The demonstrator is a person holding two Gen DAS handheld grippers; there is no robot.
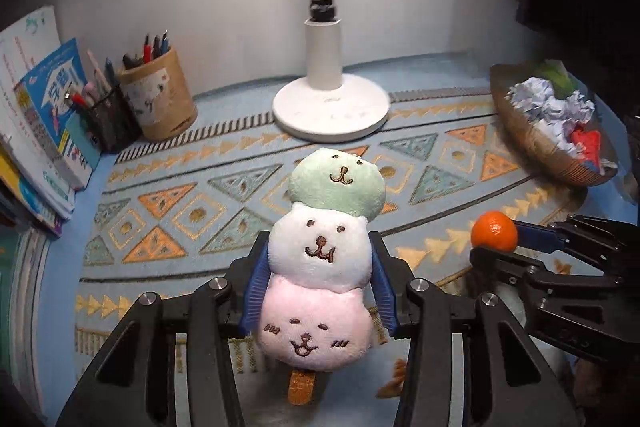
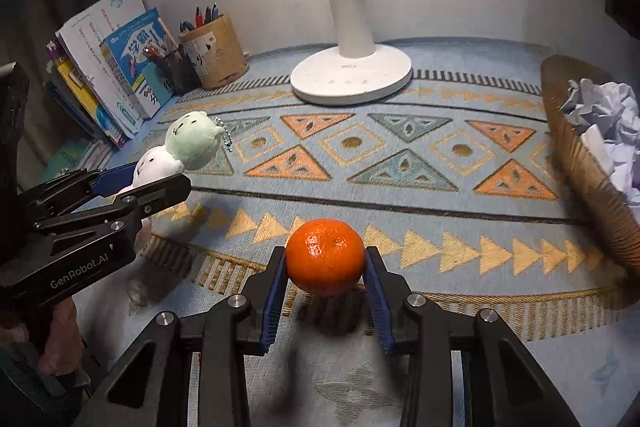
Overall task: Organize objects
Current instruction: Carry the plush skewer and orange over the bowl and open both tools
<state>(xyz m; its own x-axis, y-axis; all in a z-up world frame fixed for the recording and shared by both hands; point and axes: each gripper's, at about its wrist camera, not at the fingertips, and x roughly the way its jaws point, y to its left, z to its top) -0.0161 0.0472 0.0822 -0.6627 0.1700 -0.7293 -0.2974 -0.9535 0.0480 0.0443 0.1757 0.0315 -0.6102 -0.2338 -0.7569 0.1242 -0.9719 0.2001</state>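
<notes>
Between the left gripper's (image 1: 320,279) blue pads the three-faced plush toy (image 1: 324,259) is clamped mid-body, while the right gripper (image 2: 326,267) pinches the tangerine (image 2: 326,257) clear of the patterned mat (image 2: 400,163), apparently for carrying.

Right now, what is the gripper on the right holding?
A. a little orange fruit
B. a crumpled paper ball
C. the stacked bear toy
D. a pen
A: in the right wrist view the right gripper has its blue pads pressed on both sides of the orange fruit, lifted over the patterned mat, while the left gripper is the one clamping the stacked bear toy.
</notes>
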